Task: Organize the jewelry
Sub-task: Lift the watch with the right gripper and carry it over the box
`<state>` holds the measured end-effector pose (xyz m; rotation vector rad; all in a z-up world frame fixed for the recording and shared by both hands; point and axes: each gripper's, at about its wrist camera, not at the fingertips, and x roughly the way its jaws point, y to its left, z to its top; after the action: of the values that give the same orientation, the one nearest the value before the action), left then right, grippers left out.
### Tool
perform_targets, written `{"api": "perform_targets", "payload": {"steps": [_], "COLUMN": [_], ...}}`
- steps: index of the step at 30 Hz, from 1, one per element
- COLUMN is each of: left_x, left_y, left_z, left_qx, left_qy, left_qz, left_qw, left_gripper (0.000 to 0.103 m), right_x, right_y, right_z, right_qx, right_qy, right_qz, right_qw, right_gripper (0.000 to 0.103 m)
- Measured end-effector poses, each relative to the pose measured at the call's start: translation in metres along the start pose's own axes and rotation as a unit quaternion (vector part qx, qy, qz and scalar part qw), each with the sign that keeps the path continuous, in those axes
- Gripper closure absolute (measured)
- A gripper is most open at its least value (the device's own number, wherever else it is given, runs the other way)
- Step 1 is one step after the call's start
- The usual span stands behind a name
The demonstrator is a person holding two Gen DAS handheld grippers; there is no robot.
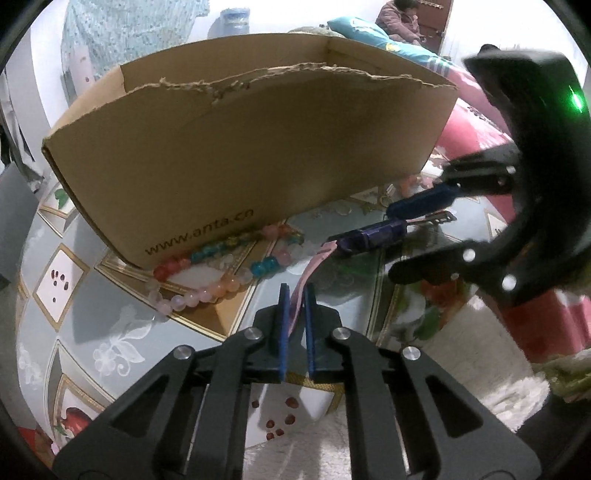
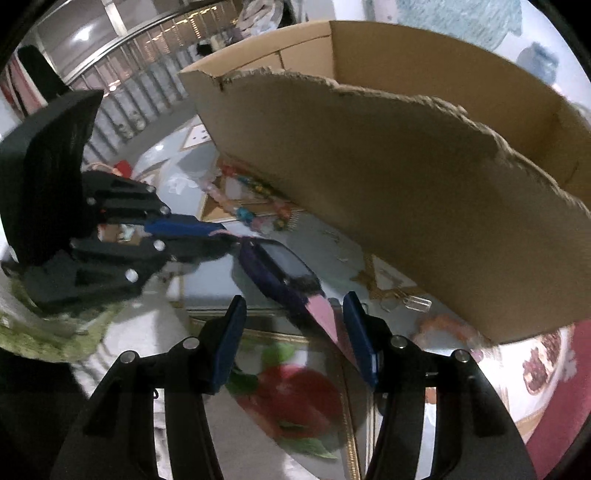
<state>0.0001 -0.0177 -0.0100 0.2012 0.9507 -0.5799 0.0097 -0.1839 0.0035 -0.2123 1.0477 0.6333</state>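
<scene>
A watch (image 1: 373, 234) with a purple case and pink strap hangs between my two grippers over the table. My left gripper (image 1: 295, 295) is shut on one pink strap end (image 1: 314, 266); in the right wrist view, the left gripper (image 2: 218, 236) comes in from the left. My right gripper (image 2: 295, 299) stands open around the other strap end (image 2: 325, 314), which lies against its right finger (image 2: 360, 332) only. Bead bracelets (image 1: 207, 273) in pink, red and blue lie at the foot of a cardboard box (image 1: 258, 147).
The open-topped box (image 2: 406, 203) has a torn front wall and stands close behind the watch. The table (image 1: 122, 332) has a glossy patterned top. A small clear clip (image 2: 417, 302) and orange beads (image 2: 443, 328) lie by the box. A person (image 1: 399, 18) sits far behind.
</scene>
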Motion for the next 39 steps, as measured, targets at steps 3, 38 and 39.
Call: {"api": "perform_targets", "payload": {"steps": [3,38,39], "left_x": [-0.001,-0.084,-0.066], "left_y": [-0.002,0.040,0.049], "left_z": [0.003,0.160,0.172], "left_qx": [0.002,0.035,0.032], "left_qy": [0.002,-0.074,-0.044], "left_qz": [0.006,0.066,0.065], "left_qw": [1.0000,0.9945,0.9964], "left_gripper": [0.097,0.101,0.101], "right_x": [0.000,-0.085,-0.075], "right_y": [0.008,-0.033,-0.046], "right_z": [-0.007,0.144,0.153], "right_qx": [-0.021,-0.008,0.010], "right_qy": [-0.016,-0.056,-0.031], "right_qz": [-0.057,-0.064,-0.047], "right_qw": [0.998,0.996,0.998], "right_gripper": [0.066,0.098,0.098]}}
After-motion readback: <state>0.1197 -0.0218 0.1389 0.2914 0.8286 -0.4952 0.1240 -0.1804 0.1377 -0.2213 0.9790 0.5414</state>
